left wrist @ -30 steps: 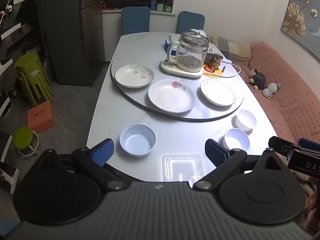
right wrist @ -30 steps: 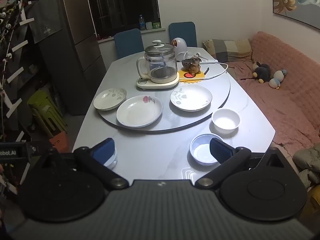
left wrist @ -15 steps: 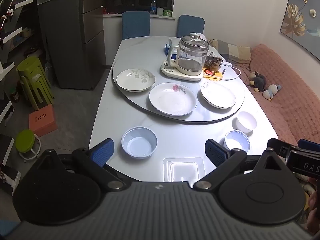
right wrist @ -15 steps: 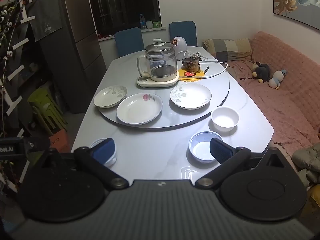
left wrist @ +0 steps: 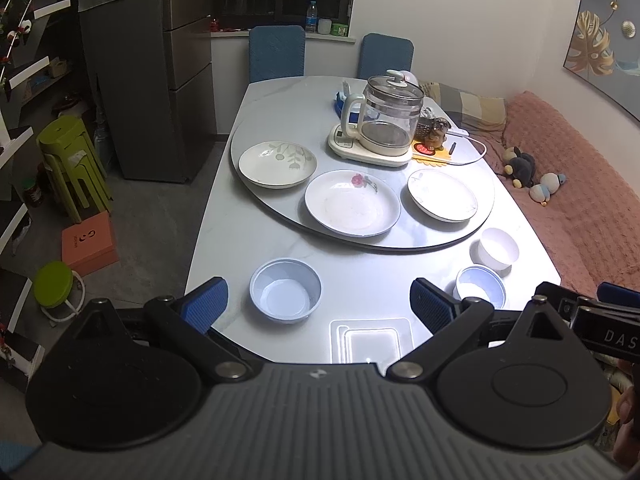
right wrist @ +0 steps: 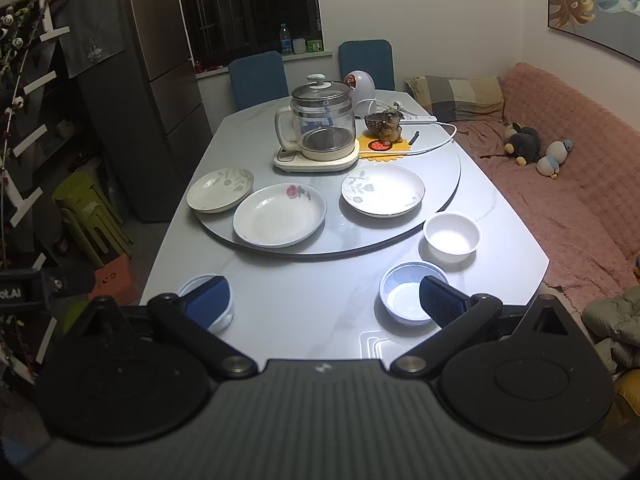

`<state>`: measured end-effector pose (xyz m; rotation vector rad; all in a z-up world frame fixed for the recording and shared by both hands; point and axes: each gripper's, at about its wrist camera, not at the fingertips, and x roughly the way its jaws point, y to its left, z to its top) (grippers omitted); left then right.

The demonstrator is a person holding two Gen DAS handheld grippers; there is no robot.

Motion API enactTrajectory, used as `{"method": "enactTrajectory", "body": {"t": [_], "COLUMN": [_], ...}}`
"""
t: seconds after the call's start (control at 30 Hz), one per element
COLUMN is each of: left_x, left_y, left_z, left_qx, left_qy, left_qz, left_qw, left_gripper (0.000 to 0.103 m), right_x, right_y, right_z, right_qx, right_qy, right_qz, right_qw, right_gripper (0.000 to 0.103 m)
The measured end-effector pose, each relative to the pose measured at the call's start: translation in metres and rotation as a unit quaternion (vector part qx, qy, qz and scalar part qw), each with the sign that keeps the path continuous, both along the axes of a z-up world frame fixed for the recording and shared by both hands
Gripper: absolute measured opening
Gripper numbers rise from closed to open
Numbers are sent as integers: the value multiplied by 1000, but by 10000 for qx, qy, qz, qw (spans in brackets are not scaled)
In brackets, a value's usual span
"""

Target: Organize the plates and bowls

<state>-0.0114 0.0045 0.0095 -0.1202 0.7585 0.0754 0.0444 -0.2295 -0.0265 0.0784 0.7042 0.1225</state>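
Three plates lie on the grey turntable (left wrist: 448, 240): a leaf-patterned plate (left wrist: 277, 164) at the left, a flower plate (left wrist: 352, 202) in the middle, a white plate (left wrist: 442, 195) at the right. On the table nearer me stand a blue bowl (left wrist: 285, 290) at the left, a second blue bowl (left wrist: 480, 285) and a white bowl (left wrist: 495, 248) at the right. My left gripper (left wrist: 320, 305) is open and empty, above the near table edge. My right gripper (right wrist: 326, 300) is open and empty, with the right blue bowl (right wrist: 408, 298) by its right finger.
A glass kettle (left wrist: 386, 121) on its base, a small figurine (left wrist: 434, 134) and a cable sit at the back of the turntable. A clear lid (left wrist: 370, 340) lies at the near edge. Two blue chairs stand behind the table, a fridge and green stools at the left, a pink sofa at the right.
Both cameras have drawn back and risen slightly, so the table looks a little farther away. No dish has moved and both grippers stay open.
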Motion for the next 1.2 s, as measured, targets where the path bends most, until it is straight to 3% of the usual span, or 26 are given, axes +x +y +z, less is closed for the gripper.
{"method": "enactTrajectory", "body": {"t": [1.2], "left_x": [3], "left_y": [-2], "left_z": [3], "left_qx": [-15], "left_qy": [-2], "left_qz": [-75], "left_qw": [10000], "left_gripper": [99], "right_x": [5], "right_y": [4], "right_z": [-3], "right_qx": [-123], "right_qy": [144], "right_qz": [-125], "right_qw": [9997], "right_gripper": [103]}}
